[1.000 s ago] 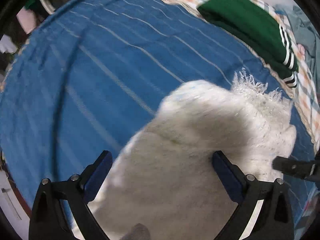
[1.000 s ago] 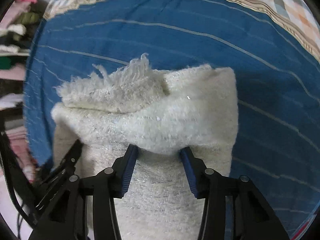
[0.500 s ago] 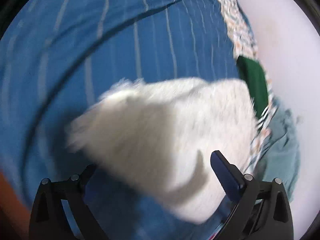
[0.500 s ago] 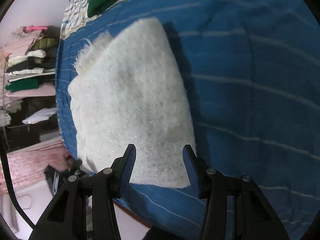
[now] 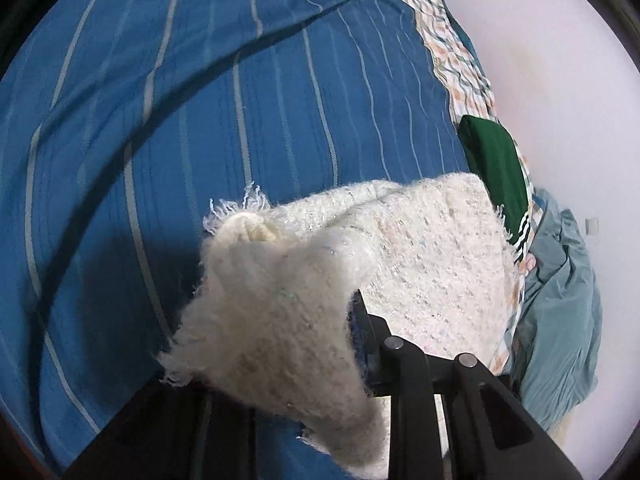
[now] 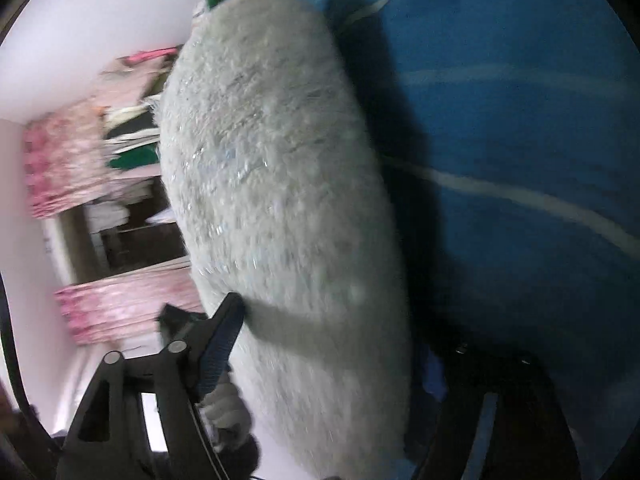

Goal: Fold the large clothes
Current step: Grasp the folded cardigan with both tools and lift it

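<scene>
We are pinching a corner of the soft, floppy white fuzzy sweater (image 5: 420, 256) on the bed (image 5: 200, 100) with the closing left hand-held gripper (image 5: 336, 340), while the right hand-held gripper (image 6: 320, 344) is opening around its thick folded edge.

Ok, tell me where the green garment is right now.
In the left wrist view the green garment lies folded at the right, on the bed's far edge by the wall, just beyond the white fuzzy sweater, with a grey-blue cloth below it.

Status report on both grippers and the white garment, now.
Left gripper closing on white garment corner. Right gripper opening, garment between the jaws. Green garment beyond it, clear.
</scene>
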